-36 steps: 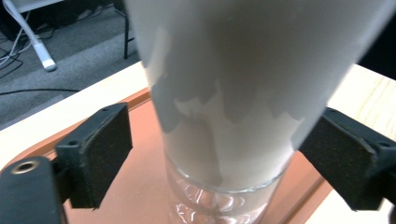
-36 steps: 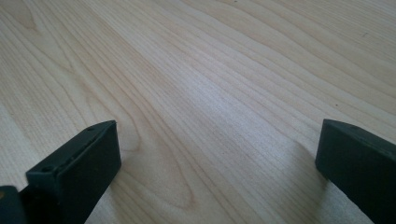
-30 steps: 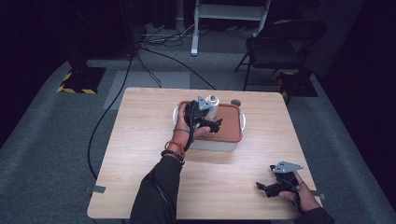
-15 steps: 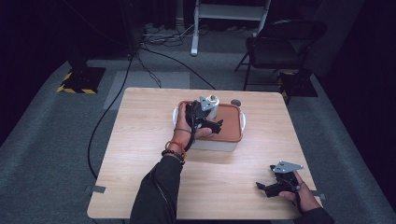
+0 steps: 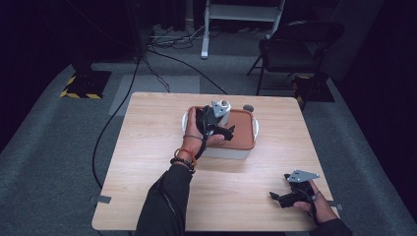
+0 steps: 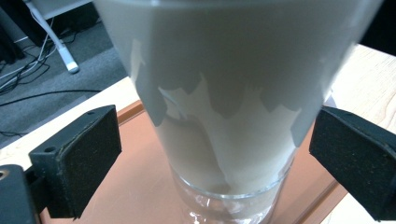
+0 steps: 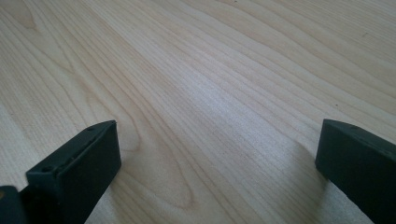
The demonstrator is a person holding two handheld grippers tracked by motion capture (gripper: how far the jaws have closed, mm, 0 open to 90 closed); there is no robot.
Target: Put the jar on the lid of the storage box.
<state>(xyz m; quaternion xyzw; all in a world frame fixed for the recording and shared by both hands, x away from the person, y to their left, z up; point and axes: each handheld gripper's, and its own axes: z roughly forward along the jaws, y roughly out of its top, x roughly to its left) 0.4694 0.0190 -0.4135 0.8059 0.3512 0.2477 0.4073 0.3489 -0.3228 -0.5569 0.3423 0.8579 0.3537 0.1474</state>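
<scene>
A tall glass point(image 6: 224, 112) with a milky white coating stands on the orange-brown lid point(image 5: 241, 130) of a white bin point(image 5: 226, 153) at mid-table. My left gripper point(image 6: 212, 154) is open around the glass's lower part, with a gap between the glass and each black pad point(image 6: 79, 158). In the high view that left gripper point(image 5: 222, 114) sits over the lid's far left part, with the glass point(image 5: 225, 107) just beyond the hand. Near the table's front right corner, my right gripper point(image 5: 276, 196) rests low and open. In the right gripper view it point(image 7: 215, 154) holds nothing over bare wood.
The wooden table point(image 5: 147, 147) has free surface left of the bin and in front of it. A small dark round object point(image 5: 248, 108) lies behind the bin. A chair point(image 5: 290, 54), a white stand point(image 5: 243, 12) and floor cables point(image 5: 162, 54) lie beyond the far edge.
</scene>
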